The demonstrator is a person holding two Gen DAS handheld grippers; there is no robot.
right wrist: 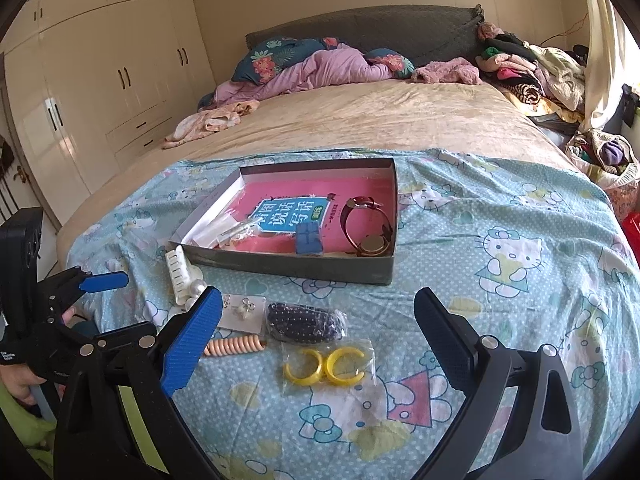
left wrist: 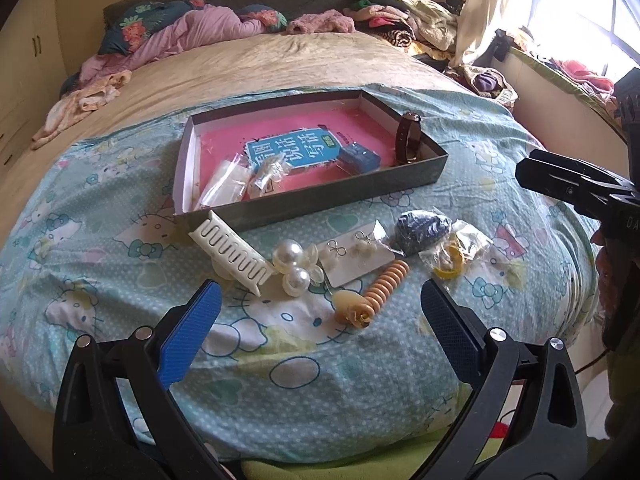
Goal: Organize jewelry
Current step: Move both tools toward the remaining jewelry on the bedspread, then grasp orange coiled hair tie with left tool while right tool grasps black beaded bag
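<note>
Jewelry lies scattered on a light blue cartoon-cat bedsheet spread over the foot of a bed, in front of a shallow grey cardboard box with a pink printed sheet on its floor. Inside the box sit a brown-strapped wristwatch against the right wall, a small blue ridged block near the front wall, and clear plastic packets at the left end.

Outside the box, a white plastic claw hair clip lies touching its front left corner. Just beside the clip is a pair of large pearl beads on clear petals, then a white card of small earrings, a dark beaded piece in a clear bag, and two yellow open hoops in a clear bag. A peach spiral coil hair tie lies nearest the left gripper, beside a beige rose clip.

The left gripper hovers above the sheet with its jaws wide apart, holding nothing. The right gripper hangs likewise over the bagged items, jaws spread and empty.
</note>
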